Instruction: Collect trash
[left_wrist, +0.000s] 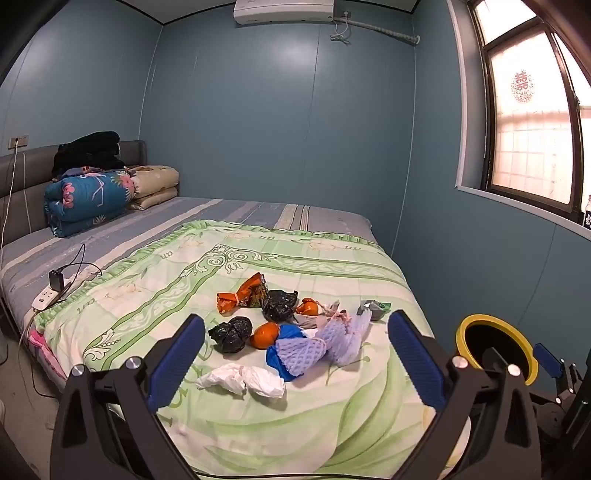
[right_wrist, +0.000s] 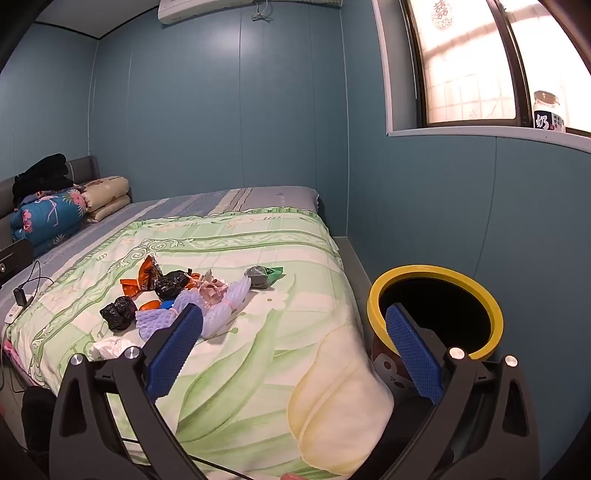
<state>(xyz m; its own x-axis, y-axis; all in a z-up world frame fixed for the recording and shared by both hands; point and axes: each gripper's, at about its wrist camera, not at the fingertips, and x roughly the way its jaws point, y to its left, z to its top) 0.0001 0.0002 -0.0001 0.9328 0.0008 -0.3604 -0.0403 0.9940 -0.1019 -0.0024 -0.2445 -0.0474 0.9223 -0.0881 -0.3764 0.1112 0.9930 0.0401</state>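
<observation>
Bottle (left_wrist: 588, 213) cut by frame edge; bin (right_wrist: 436, 308) interior black, contents indiscernible.

Daylight glares through my window (right_wrist: 469, 74) on the right, blown out; the room stays dim, sharp, with fisheye-bent, dark-cornered edges.

I can read the character 奶 on the bottle (right_wrist: 549, 112) on the windowsill, and a red 囍 decal (left_wrist: 522, 87) on the window.

Trash on the bed (right_wrist: 258, 332), bin beside it

The right gripper (right_wrist: 291, 339) hangs with jaws spread wide (nothing between them); the yellow-rimmed bin (right_wrist: 376, 295) stands right of the scattered trash (right_wrist: 184, 295).
</observation>
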